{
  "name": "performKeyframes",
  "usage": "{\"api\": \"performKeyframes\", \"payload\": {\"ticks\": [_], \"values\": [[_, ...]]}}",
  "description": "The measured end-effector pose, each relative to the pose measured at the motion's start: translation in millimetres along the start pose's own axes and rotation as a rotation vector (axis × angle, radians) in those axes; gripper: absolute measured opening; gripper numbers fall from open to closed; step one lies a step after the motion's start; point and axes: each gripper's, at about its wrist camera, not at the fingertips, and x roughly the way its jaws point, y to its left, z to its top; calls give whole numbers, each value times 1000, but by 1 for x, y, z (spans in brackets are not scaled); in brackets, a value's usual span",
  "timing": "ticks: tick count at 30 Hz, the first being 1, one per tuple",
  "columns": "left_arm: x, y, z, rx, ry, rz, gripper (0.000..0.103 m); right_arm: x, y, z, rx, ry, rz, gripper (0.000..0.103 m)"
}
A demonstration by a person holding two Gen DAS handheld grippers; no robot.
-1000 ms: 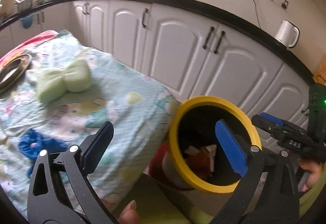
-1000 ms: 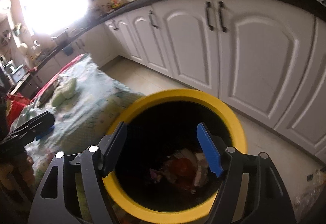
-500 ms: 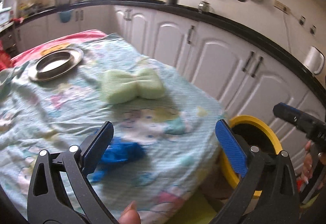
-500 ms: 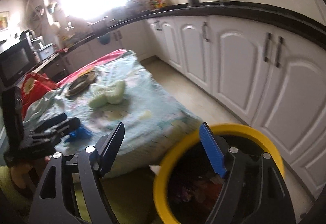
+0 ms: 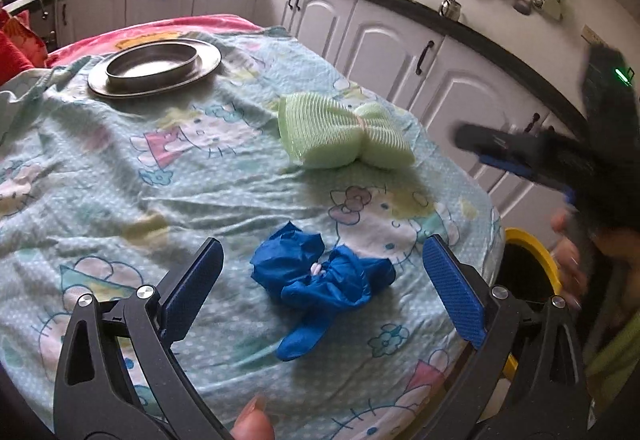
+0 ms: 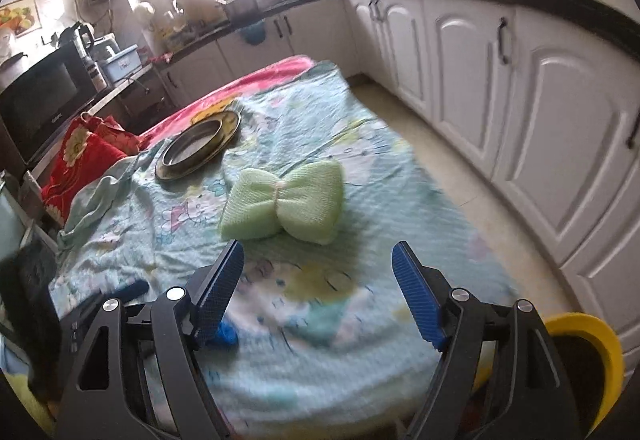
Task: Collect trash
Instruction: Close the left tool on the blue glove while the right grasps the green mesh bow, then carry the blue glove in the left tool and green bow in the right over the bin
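A kitchen with white cabinets under a dark counter is seen around a table draped in a pale green cartoon-print cloth. A crumpled blue wrapper lies on the cloth near the table's near edge, toward its right corner. A green bow-shaped sponge rests farther in, near the right edge, well apart from the wrapper. A round metal plate is set toward the far left corner. A yellow-rimmed trash bin stands on the floor just beside the table's near right corner.

The left gripper is held low over the near edge, angled down at the cloth, its blue-padded fingers spread wide with the wrapper framed between them, nothing gripped. Contact with the wrapper cannot be confirmed.

The right gripper is held above the near right corner, pointed across the table toward the sponge, its fingers likewise wide apart and empty. In the left view it appears blurred at the right, with the holding hand beneath it, above the bin.
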Motion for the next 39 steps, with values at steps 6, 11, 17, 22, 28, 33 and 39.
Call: {"api": "performKeyframes", "payload": {"ticks": [6, 11, 17, 22, 28, 33, 39], "values": [[11, 4, -9, -2, 56, -29, 78, 50, 6, 15, -2, 59, -8, 74], [17, 4, -17, -8, 79, -40, 71, 83, -2, 21, 35, 104, 19, 74], [17, 1, -18, -4, 79, -44, 55, 101, -14, 16, 119, 121, 83, 75], [19, -3, -19, 9, 84, -42, 32, 94, -11, 11, 101, 99, 103, 49], [17, -15, -21, 46, 88, -67, 18, 68, -14, 1, 111, 66, 94, 44], [12, -31, -21, 83, 73, -91, 16, 25, -24, -5, 110, -12, 70, 44], [4, -50, -19, 117, 54, -120, 16, -39, -51, -22, 139, -98, 16, 44]]}}
